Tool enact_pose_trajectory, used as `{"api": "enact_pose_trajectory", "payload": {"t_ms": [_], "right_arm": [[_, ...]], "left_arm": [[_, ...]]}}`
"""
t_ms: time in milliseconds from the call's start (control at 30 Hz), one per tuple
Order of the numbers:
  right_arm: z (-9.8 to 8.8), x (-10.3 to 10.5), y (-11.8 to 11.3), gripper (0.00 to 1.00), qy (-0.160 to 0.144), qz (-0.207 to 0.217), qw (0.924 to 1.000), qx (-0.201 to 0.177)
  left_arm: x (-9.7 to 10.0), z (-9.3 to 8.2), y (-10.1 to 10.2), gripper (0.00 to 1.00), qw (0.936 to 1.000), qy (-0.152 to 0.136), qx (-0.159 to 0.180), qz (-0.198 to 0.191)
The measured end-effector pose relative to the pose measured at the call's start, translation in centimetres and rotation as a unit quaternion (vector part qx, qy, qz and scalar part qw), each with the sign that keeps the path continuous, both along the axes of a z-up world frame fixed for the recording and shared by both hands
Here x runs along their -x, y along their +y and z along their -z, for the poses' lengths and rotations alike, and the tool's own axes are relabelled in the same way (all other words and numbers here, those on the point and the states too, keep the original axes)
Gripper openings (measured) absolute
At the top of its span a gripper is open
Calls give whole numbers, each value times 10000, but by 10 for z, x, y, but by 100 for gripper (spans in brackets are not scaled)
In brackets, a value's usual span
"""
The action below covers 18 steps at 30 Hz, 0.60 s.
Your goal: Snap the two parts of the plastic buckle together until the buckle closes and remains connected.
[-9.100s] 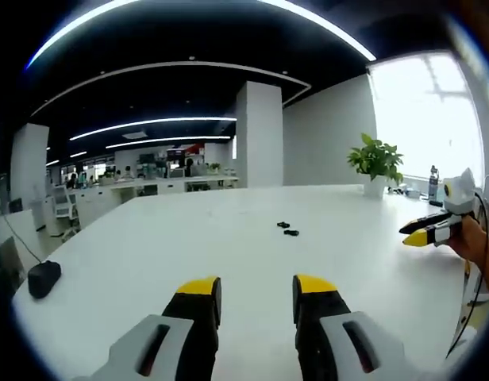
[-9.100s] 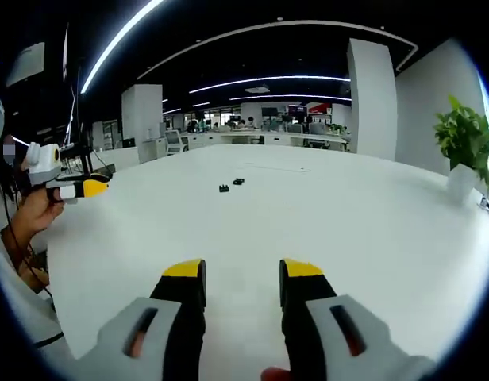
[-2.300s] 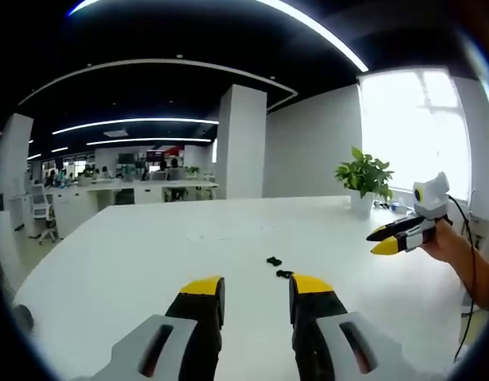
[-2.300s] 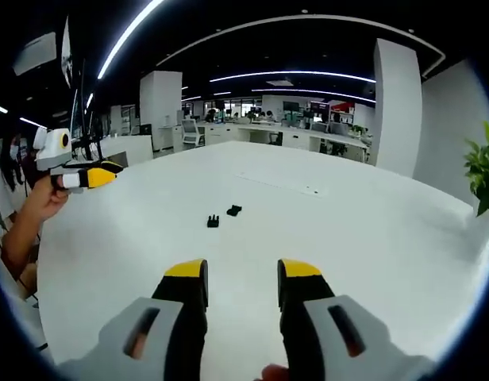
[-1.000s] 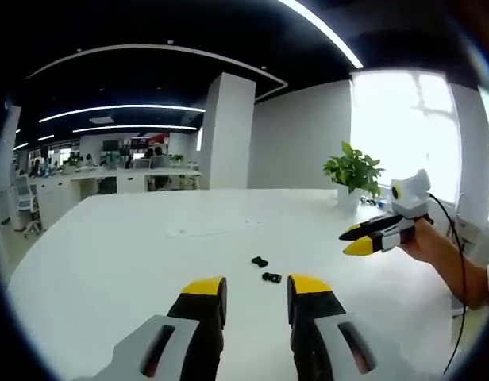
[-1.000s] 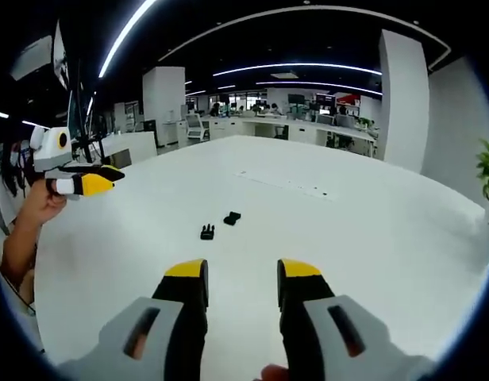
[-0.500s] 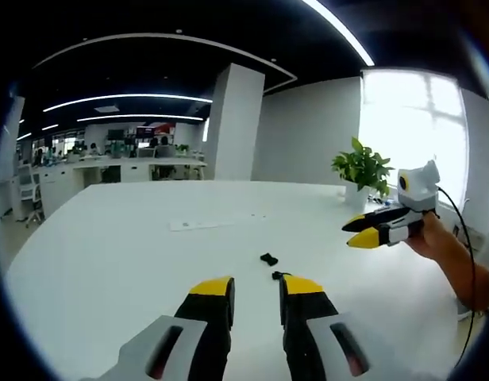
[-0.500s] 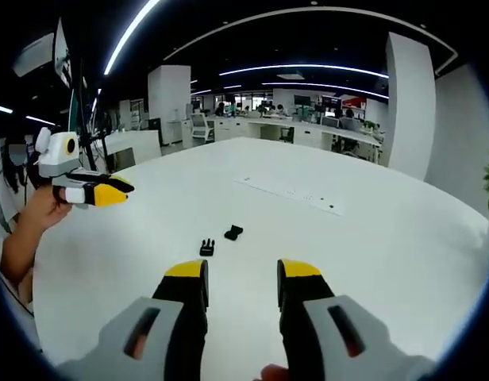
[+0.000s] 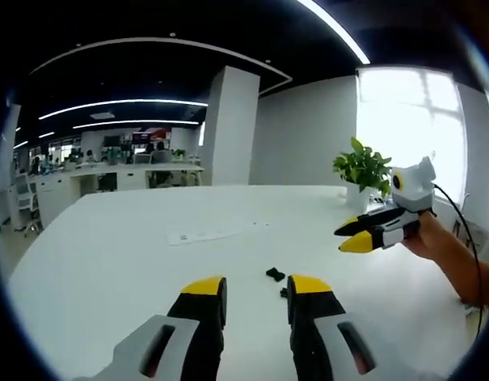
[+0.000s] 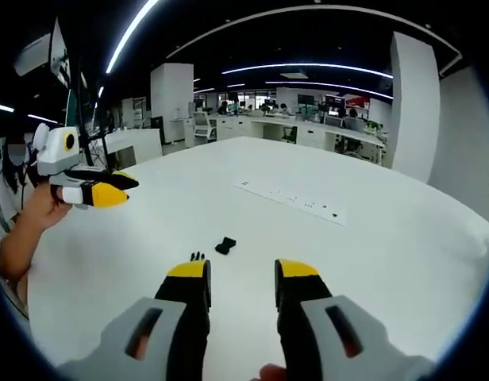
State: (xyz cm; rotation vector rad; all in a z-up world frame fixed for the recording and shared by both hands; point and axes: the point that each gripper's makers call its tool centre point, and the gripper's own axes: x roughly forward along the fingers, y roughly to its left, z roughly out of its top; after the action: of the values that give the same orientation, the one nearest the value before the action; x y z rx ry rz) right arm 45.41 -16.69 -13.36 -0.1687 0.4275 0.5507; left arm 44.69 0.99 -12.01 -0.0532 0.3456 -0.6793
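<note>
Two small black buckle parts lie apart on the white table [image 9: 109,254]. In the left gripper view one part [image 9: 275,275] lies just beyond my left gripper [image 9: 253,286], which is open and empty; the other part [image 9: 283,292] peeks out beside its right fingertip. In the right gripper view one part [image 10: 225,245] lies ahead of my right gripper [image 10: 242,273], open and empty, and the pronged part [image 10: 197,257] sits at its left fingertip. Each gripper also appears held in a hand in the other's view: the right gripper [image 9: 363,235] and the left gripper [image 10: 98,190], with jaws close together.
A potted plant [image 9: 364,171] stands at the table's far edge by the bright window. A flat white strip [image 10: 290,200] lies on the table beyond the buckle parts. Office desks and a white pillar [image 9: 226,127] stand behind the table.
Both grippers have come closer to the buckle parts, which now sit right at the fingertips. My left gripper's jaws have spread a little wider than half a second ago.
</note>
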Motion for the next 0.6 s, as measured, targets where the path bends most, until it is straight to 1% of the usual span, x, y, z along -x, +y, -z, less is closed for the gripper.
{"api": "enact_pose_trajectory", "payload": {"t_ms": [133, 200, 300, 333, 367, 400, 433, 467, 600], "right_arm": [[4, -4, -1, 33, -10, 71, 9999, -77], [9, -5, -2, 34, 21, 103, 9998, -196], [16, -7, -1, 34, 122, 68, 9998, -123], [17, -8, -2, 34, 109, 83, 9999, -79], [17, -8, -3, 34, 101, 103, 9999, -72], [17, -8, -3, 34, 107, 105, 9999, -71], [18, -8, -3, 34, 125, 102, 9998, -81], [19, -8, -3, 34, 138, 106, 9998, -96], [27, -9, -2, 34, 213, 99, 9997, -29]], "left_arm": [[-11, 0, -3, 30, 10000, -80, 14, -38], [-13, 3, -6, 30, 9999, -84, 47, -31], [-15, 12, -6, 29, 9999, -64, -52, -94], [-15, 15, -6, 29, 9999, -89, -73, -86], [-15, 17, -8, 29, 9999, -82, -80, -76], [-13, 19, -9, 29, 9999, 50, -136, -14], [-11, 17, -11, 30, 9998, -7, -173, 54], [-11, 16, -9, 30, 9998, -67, -177, 22], [-12, 11, -7, 31, 9999, -151, -79, 3]]}}
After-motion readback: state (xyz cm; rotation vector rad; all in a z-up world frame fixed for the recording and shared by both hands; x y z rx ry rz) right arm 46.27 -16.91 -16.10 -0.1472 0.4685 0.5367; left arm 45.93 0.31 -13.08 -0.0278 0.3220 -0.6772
